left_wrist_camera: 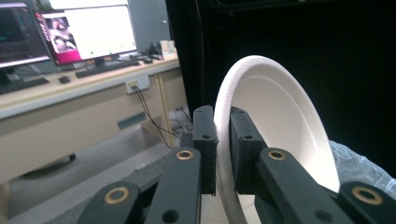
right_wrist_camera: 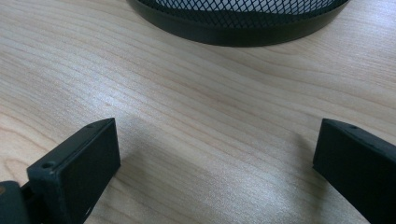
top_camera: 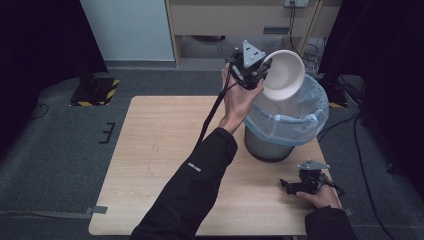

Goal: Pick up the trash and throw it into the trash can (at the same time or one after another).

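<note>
A white foam bowl (top_camera: 285, 74) hangs tilted on its side over the bin's mouth, and my left gripper (top_camera: 259, 75) is shut on its rim. In the left gripper view the two black jaws pinch the bowl's (left_wrist_camera: 280, 126) rim, with the left gripper (left_wrist_camera: 223, 154) pressing both pads on it. Below stands a black mesh waste bin (top_camera: 270, 145) lined with a pale blue plastic bag (top_camera: 295, 117). My right gripper (top_camera: 289, 186) rests low on the wooden table (top_camera: 160, 150) in front of the bin, open with nothing between its jaws. The right gripper (right_wrist_camera: 215, 168) faces the bin's base (right_wrist_camera: 238, 23).
The table's left half is bare wood. Beyond it lie grey carpet, a stand foot with yellow-black tape (top_camera: 95, 90) at back left, and cables (top_camera: 365, 165) on the floor to the right. A desk with monitors (left_wrist_camera: 88, 32) stands behind.
</note>
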Available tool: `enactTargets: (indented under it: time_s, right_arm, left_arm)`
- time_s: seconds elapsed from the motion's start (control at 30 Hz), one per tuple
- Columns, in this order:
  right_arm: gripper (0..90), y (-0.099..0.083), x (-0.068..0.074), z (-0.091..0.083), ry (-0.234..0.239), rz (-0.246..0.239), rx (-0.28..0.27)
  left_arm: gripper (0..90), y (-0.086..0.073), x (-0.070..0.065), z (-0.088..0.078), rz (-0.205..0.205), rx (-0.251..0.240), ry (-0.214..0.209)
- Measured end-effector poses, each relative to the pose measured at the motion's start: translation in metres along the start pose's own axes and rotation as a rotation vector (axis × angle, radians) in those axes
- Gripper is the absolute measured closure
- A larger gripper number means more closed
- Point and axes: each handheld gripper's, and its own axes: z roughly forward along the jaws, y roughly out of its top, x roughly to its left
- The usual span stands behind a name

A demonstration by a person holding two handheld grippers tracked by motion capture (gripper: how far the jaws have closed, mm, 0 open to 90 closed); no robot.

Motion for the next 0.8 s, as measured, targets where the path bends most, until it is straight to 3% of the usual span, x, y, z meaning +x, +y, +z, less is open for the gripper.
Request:
enactTargets:
  time_s: [0.07,0.13,0.2,0.3,0.37,0.4,0.43,0.5,0.53,0.57,0.77,0.8]
  right_arm:
    - [0.8,0.0,0.0,0.0,0.0,0.0,0.0]
    - [0.8,0.0,0.0,0.0,0.002,-0.003,-0.001]
    - [0.8,0.0,0.0,0.0,0.005,-0.003,0.0]
    - [0.8,0.0,0.0,0.0,0.004,-0.003,0.0]
    - [0.8,0.0,0.0,0.0,0.005,-0.002,-0.001]
    - [0.8,0.0,0.0,0.0,0.005,-0.004,-0.001]
    - [0.8,0.0,0.0,0.0,0.005,-0.004,-0.001]
    - [0.8,0.0,0.0,0.0,0.005,-0.002,-0.003]
    - [0.8,0.0,0.0,0.0,0.006,-0.001,-0.003]
    - [0.8,0.0,0.0,0.0,0.006,-0.001,-0.003]
    - [0.8,0.0,0.0,0.0,0.005,-0.001,-0.001]
    - [0.8,0.0,0.0,0.0,0.005,-0.003,-0.001]
  left_arm:
    - [78.9,-0.004,0.0,0.005,-0.028,0.002,-0.045]
    - [68.7,-0.006,0.001,0.006,-0.031,0.003,-0.059]
    - [59.9,-0.011,0.004,-0.001,-0.029,0.001,-0.089]
    - [54.3,-0.014,0.008,-0.011,-0.043,-0.009,-0.099]
    - [48.3,-0.016,0.015,-0.025,-0.056,-0.019,-0.095]
    - [42.0,-0.021,0.024,-0.042,-0.066,-0.019,-0.09]
    - [39.1,-0.021,0.024,-0.042,-0.066,-0.019,-0.09]
    - [36.7,-0.028,0.032,-0.06,-0.062,-0.017,-0.065]
    - [32.5,-0.04,0.041,-0.079,-0.073,-0.005,-0.057]
    - [31.2,-0.04,0.041,-0.079,-0.073,-0.005,-0.057]
    - [26.9,-0.09,0.061,-0.132,-0.087,0.091,-0.009]
    - [25.6,-0.11,0.067,-0.148,-0.107,0.123,0.004]
